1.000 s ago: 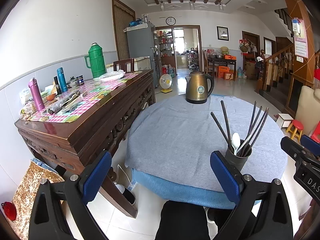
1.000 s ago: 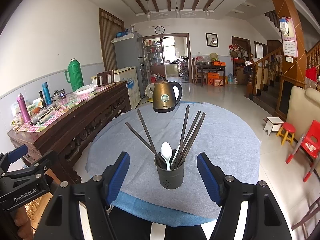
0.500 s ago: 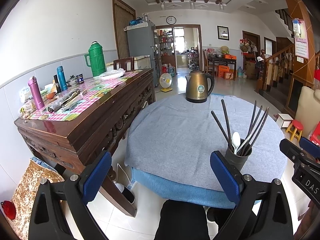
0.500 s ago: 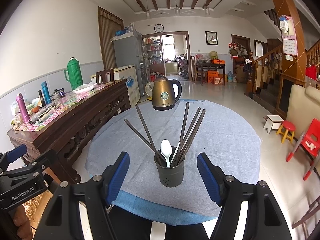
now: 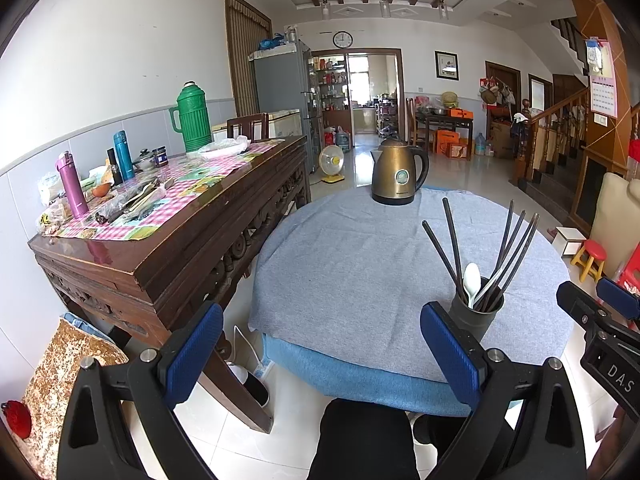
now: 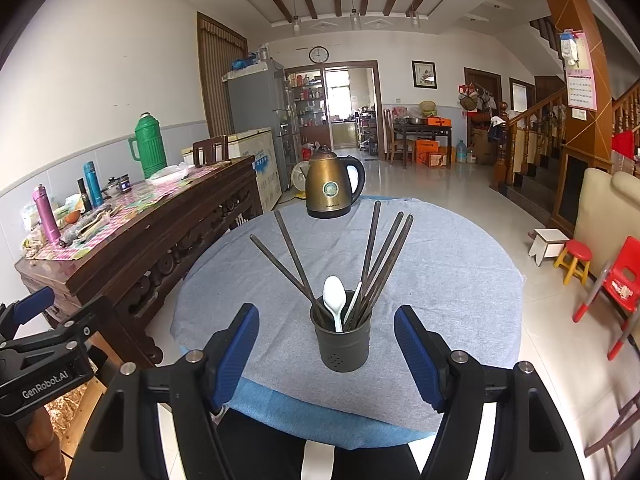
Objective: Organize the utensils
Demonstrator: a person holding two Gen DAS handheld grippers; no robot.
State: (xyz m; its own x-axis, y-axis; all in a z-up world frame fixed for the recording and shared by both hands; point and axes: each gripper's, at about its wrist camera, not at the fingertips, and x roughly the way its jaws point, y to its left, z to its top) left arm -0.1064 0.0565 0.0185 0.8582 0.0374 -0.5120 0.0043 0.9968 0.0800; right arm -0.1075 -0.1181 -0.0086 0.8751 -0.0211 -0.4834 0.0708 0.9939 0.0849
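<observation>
A dark grey utensil holder [image 6: 342,344] stands near the front edge of a round table under a grey-blue cloth [image 6: 440,280]. Several dark chopsticks [image 6: 384,256] fan out of it, and a white spoon [image 6: 334,296] stands in it bowl up. My right gripper [image 6: 327,314] is open; the holder sits ahead of it, centred between the blue pads and untouched. In the left wrist view the holder [image 5: 474,316] is just beyond the right pad of my left gripper [image 5: 320,344], which is open over the table's front left edge and holds nothing.
A brass-coloured kettle [image 6: 330,184] stands at the table's far side. A carved wooden sideboard [image 5: 180,240] with flasks and clutter runs along the left, close to the table. A red stool [image 6: 576,260] and a red chair [image 6: 620,280] stand on the floor at right.
</observation>
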